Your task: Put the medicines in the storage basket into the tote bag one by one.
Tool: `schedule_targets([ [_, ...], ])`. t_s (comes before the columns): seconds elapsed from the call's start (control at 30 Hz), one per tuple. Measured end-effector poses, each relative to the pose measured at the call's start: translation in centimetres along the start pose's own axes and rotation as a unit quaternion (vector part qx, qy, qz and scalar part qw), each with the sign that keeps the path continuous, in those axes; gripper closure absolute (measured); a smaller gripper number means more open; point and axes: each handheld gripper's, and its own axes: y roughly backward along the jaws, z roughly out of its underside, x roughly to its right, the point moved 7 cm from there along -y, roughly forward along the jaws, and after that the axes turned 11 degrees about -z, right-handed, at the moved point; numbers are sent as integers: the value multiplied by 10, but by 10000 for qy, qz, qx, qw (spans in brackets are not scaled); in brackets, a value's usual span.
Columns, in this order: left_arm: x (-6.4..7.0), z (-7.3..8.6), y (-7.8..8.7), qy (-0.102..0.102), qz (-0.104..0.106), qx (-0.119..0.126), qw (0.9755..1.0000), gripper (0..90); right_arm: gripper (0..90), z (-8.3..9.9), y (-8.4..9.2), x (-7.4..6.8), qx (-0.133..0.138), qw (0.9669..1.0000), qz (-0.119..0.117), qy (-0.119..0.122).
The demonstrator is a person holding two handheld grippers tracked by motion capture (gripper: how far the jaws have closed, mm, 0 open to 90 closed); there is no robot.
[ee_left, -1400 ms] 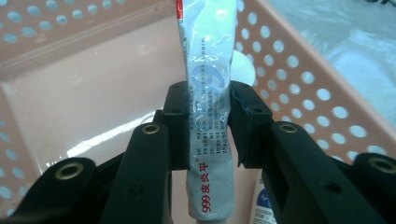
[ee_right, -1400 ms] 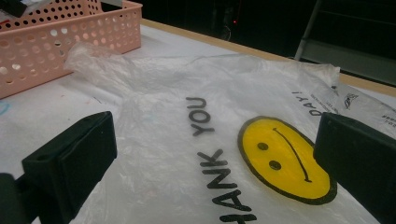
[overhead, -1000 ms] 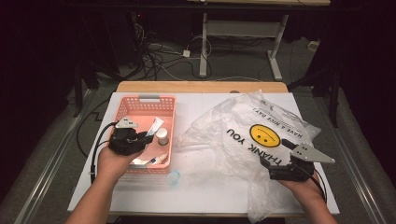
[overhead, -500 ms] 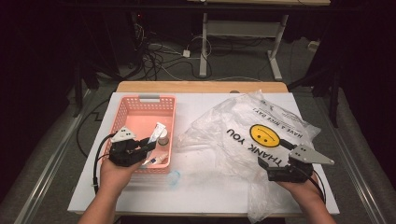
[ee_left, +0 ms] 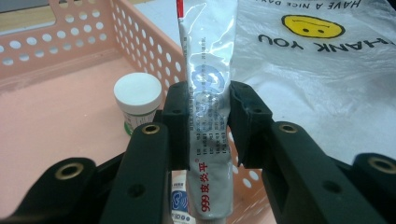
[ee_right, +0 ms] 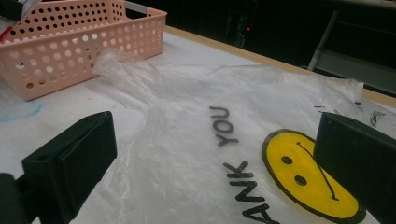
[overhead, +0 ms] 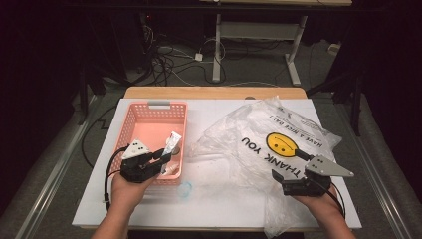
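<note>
The left tongs (overhead: 161, 158), held low over the pink basket's (overhead: 149, 106) near right corner, clench a silver tube (ee_left: 208, 121) by its middle, long axis running away toward the plastic bag (overhead: 259, 144); its cap end is cut off. The right tongs (overhead: 278, 180) rest released over the bag

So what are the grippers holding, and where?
The left gripper pinches a silver tube around its middle. The right gripper is open, holding nothing.
</note>
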Motion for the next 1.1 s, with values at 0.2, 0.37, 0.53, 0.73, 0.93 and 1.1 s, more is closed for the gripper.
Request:
schedule_targets([
  [0.2,5,-10,3,-1,47,163,9999,684,0,0,-2,0,-8,10000,-7,3],
  [0.37,16,-13,2,-72,175,191,9996,684,0,0,-4,-1,-17,10000,-31,21],
  [0.53,27,-19,2,-69,331,264,9991,684,0,-1,-6,-3,-37,10000,-51,30],
  [0.73,44,-22,-1,-159,522,263,9982,684,0,-3,-11,-5,-58,9999,-112,38],
  [0.93,66,-24,-4,-329,693,217,9968,684,10,-6,-20,-5,-145,9997,-201,-14],
  [1.1,90,-15,-14,-579,814,81,9950,684,97,-11,-35,-1,-452,9985,-296,-33],
])
